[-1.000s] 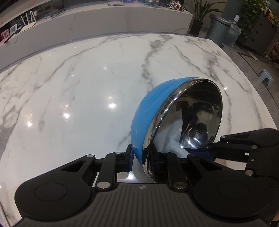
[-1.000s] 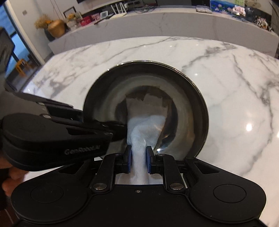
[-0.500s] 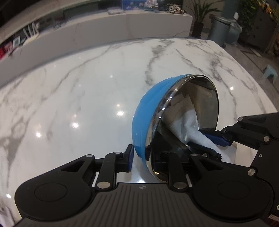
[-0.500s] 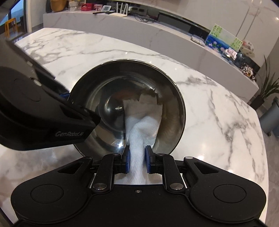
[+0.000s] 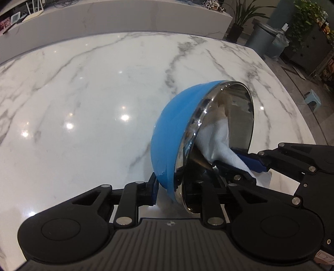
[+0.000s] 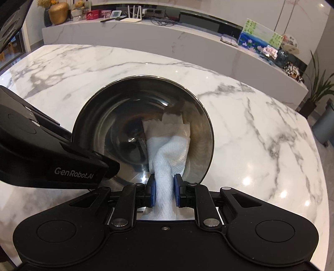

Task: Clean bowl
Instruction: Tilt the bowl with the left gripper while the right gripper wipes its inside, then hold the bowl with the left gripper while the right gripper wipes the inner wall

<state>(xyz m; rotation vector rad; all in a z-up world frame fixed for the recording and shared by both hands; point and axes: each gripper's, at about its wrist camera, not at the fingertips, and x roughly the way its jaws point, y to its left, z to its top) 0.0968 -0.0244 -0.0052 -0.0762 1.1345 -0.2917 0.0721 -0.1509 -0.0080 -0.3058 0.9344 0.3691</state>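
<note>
A bowl (image 5: 173,133), blue outside and shiny steel inside, is tipped on its side over the marble table. My left gripper (image 5: 177,187) grips its lower rim, one pad on the blue wall and one inside; its jaws are closing on that rim. In the right wrist view the bowl's steel inside (image 6: 125,116) faces me. My right gripper (image 6: 163,191) is shut on a white paper towel (image 6: 169,150), whose far end presses against the right inner wall. The towel (image 5: 215,135) and right gripper (image 5: 250,162) also show in the left wrist view.
The white marble table (image 5: 83,104) spreads wide under and around the bowl. A long marble counter (image 6: 167,39) with routers, cards and ornaments runs behind it. A grey bin (image 5: 263,37), a potted plant (image 5: 240,18) and a small blue stool (image 5: 313,98) stand off the table's right edge.
The towel has slid from the middle of the bowl's inside toward its right wall. My right gripper has rolled and swung round with it. The left gripper still holds the rim.
</note>
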